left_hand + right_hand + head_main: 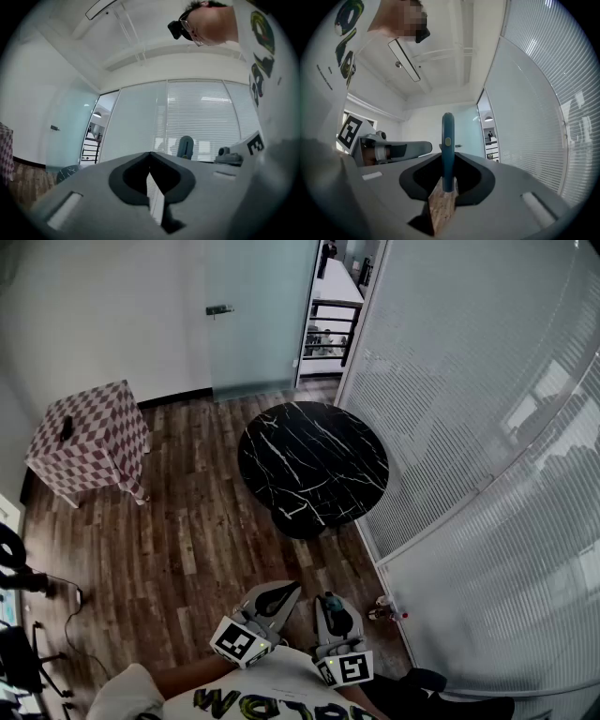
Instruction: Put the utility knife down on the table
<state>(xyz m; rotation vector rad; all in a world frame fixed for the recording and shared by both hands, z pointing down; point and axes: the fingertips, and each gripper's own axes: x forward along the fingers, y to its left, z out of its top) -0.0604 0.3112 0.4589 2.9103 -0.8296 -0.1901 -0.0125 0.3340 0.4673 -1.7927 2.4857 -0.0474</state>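
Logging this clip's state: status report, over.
Left gripper shut, empty. Right gripper shut on utility knife, held upright. Black marble table ahead, knife not yet down. Nothing visible in the way.

1. Utility knife (447, 140) stands upright between the jaws of the right gripper (325, 607); the left gripper (286, 591) is just beside it, on its left.
2. Round table (312, 465) stands ahead of both, with the partition (469, 427) just beside on its right.
3. Cabinet (89, 439) stands well left of the table; the door (253, 315) is behind both.
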